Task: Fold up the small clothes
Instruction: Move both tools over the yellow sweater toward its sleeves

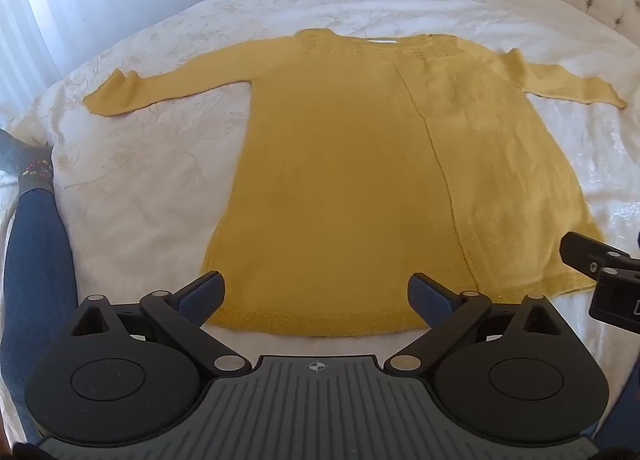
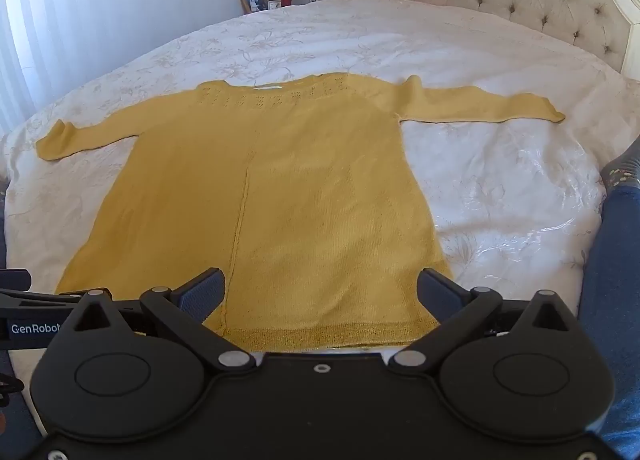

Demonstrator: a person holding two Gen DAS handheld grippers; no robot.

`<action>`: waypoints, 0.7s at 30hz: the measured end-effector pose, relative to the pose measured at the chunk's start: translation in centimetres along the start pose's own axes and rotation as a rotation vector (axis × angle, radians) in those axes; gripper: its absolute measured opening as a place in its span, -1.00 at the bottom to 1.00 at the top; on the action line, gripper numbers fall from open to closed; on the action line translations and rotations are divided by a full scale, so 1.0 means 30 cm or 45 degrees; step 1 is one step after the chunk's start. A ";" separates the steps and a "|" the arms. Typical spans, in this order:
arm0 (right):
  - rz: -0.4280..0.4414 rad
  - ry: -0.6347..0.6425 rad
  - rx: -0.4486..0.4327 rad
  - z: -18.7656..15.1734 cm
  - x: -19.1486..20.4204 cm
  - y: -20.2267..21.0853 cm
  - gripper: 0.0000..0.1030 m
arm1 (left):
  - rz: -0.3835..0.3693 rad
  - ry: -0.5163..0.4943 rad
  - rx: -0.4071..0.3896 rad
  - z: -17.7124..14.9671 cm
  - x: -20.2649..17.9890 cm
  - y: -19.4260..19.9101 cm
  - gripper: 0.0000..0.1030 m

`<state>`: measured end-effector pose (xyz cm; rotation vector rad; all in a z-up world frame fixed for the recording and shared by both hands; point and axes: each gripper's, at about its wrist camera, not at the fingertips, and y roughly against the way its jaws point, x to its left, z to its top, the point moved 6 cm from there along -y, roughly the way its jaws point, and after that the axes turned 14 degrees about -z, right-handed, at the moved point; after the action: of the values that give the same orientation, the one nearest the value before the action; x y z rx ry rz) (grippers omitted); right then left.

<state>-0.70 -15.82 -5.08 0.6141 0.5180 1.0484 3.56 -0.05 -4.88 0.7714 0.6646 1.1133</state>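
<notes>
Above the yellow sweater [image 1: 344,180] hem, left gripper [image 1: 316,292] wide open, right gripper [image 2: 320,292] wide open, both empty.

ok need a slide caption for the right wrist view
Open right gripper poised at the hem of a yellow sweater spread flat, sleeves out, on a white bed.

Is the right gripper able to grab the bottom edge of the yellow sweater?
Probably yes. The right gripper is open and sits just above the yellow sweater hem, which lies flat on the bed with nothing between them.
</notes>
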 end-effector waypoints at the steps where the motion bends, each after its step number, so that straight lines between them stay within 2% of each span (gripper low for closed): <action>1: -0.002 0.003 0.000 0.000 0.001 -0.001 0.97 | -0.001 0.002 0.004 0.000 0.000 -0.002 0.94; 8: -0.026 0.017 -0.002 -0.009 0.005 -0.005 0.97 | -0.003 0.013 0.003 0.009 -0.018 0.001 0.93; 21: -0.026 0.011 0.077 -0.028 0.006 -0.032 0.97 | -0.027 0.012 0.022 -0.009 -0.007 -0.016 0.93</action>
<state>-0.57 -15.83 -6.36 0.6563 0.5640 1.0198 3.53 -0.32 -5.41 0.7730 0.6898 1.0937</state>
